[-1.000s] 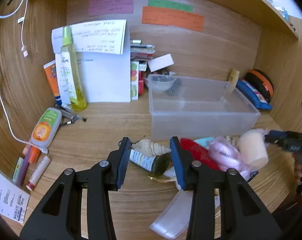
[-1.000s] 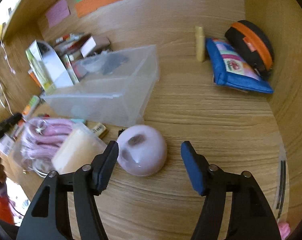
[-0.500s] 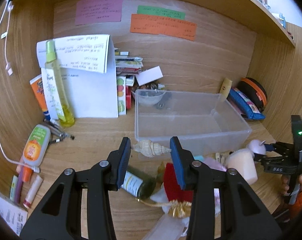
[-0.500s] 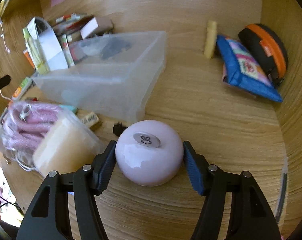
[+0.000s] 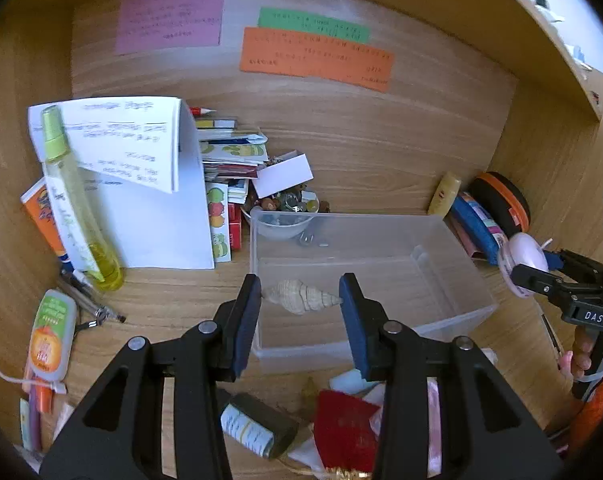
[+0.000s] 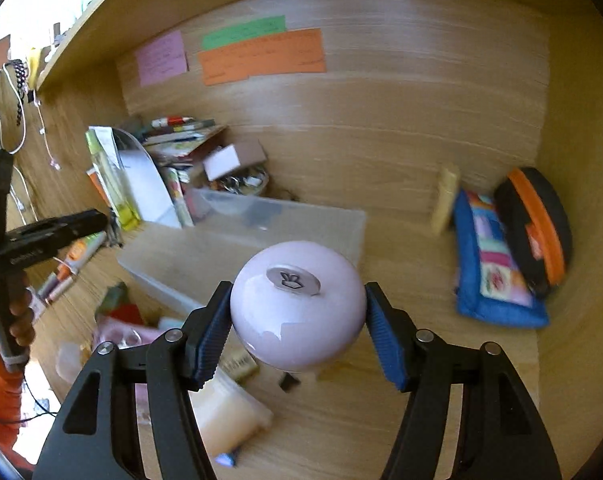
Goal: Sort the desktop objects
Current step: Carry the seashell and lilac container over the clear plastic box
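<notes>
Desktop objects are mostly still lying loose, so by my judgement the sorting is only getting started. Largest first, the bench (image 5: 381, 152) is carrying clutter on nearly every side, and the clear plastic bin (image 5: 453, 276) sitting at its middle is looking empty inside. Against the far wall a heap of booklets and cards (image 5: 231, 148) is leaning beside a folded white sheet (image 5: 157, 208), and a blue pouch (image 6: 495, 276) and an orange-trimmed case (image 6: 535, 236) are resting at the far right. A tall yellow spray bottle (image 5: 77, 220) and an orange-labelled tube (image 5: 51, 334) are waiting at the left, while a small dark jar (image 5: 257, 426), a red item (image 5: 347, 428) and a pale block in a bag (image 6: 225, 412) are crowding the near edge. The right tongs (image 6: 297, 312) are pinching a round lilac ball (image 6: 297, 304) and holding it off the bench, just right of the bin. The left tongs (image 5: 299, 300) are pinching a small spiral seashell (image 5: 299, 296) end to end, lifted over the bin's near-left corner. Both pieces seem bound for the bin, with nearly everything else left to sort.
</notes>
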`<state>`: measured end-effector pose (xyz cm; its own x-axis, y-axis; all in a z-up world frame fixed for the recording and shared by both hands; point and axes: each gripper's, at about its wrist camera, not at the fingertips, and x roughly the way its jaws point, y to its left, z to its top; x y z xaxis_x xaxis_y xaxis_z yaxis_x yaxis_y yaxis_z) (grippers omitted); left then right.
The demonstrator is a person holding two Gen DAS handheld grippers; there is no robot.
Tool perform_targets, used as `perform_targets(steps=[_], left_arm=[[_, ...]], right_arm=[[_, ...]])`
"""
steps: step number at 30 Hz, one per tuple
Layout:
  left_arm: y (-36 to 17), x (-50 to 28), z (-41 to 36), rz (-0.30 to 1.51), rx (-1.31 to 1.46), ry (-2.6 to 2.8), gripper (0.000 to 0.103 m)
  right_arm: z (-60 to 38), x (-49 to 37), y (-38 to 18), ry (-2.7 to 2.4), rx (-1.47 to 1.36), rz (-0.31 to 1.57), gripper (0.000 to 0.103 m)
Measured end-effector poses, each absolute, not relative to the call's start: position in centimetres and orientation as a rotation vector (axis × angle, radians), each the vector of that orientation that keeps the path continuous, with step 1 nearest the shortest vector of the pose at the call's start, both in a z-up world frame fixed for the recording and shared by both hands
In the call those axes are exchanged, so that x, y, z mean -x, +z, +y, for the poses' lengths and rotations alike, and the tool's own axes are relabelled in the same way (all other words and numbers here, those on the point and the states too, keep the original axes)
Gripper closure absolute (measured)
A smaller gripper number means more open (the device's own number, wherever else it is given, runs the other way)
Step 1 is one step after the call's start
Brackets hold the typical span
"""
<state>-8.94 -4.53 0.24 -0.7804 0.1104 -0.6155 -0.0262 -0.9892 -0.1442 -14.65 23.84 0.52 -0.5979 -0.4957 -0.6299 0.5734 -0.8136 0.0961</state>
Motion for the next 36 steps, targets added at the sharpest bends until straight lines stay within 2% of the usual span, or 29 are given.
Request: perform_targets(steps=[13,25,36], left_arm=[[-1.3,14.2,-4.5,-0.226,1.167,2.775,0.063],[-4.5,19.0,-3.0,-0.113,1.339,2.694,0.063],[-6.8,20.6,-1.5,0.031,1.413,2.653,0.063]], right_arm=[[18.3,19.5,-1.1,-2.285,-0.976,0.201,0.042],[15.4,22.9,-5.1,-2.224,-1.113,0.338,0.042],[12.8,22.6,-6.9,-2.168,-1.125,0.514,0.042]])
